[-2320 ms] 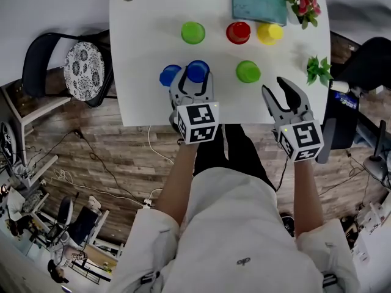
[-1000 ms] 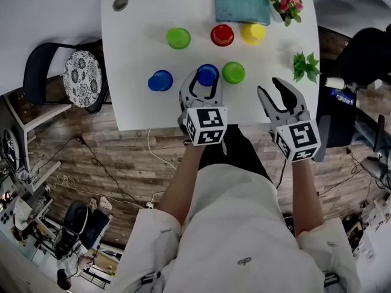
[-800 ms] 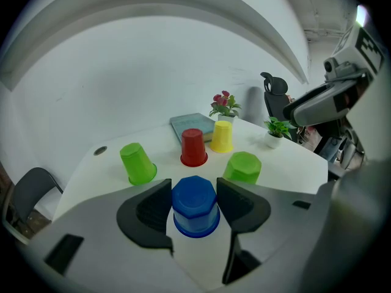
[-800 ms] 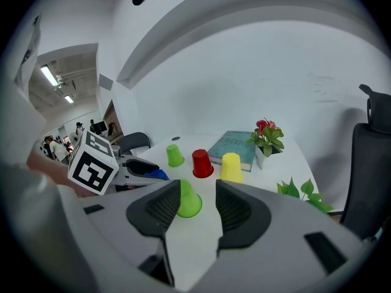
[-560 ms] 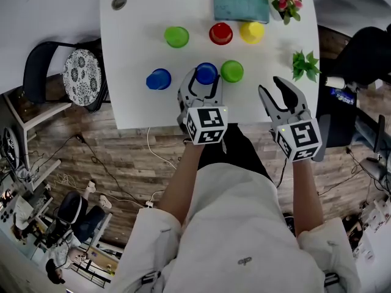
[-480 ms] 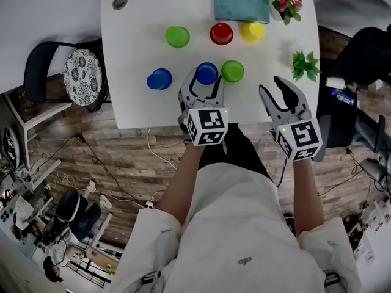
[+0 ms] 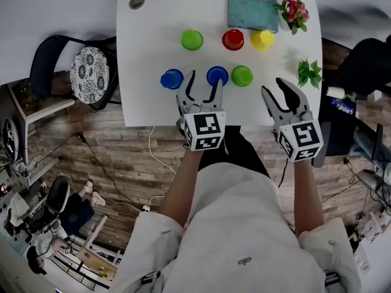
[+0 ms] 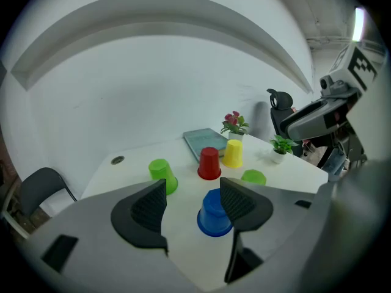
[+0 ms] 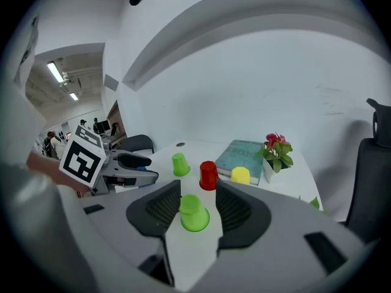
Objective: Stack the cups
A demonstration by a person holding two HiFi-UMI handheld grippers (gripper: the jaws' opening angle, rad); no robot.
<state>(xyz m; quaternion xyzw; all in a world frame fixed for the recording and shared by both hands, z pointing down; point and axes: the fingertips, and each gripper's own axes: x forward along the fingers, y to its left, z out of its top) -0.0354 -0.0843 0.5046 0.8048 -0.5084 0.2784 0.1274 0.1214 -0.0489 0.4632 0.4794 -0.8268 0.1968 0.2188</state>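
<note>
Left gripper view: left gripper [image 8: 193, 191] jaws just opened, empty, blue cup [image 8: 214, 215] beyond; right gripper [image 7: 278, 90] jaws apart, empty.

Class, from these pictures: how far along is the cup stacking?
Done: nothing; all six cups stand singly, upside down. In hand: nothing; the left gripper has just been opening its jaws, with a blue cup standing free between them; the right gripper is open and empty. Left: every stacking move.
</note>
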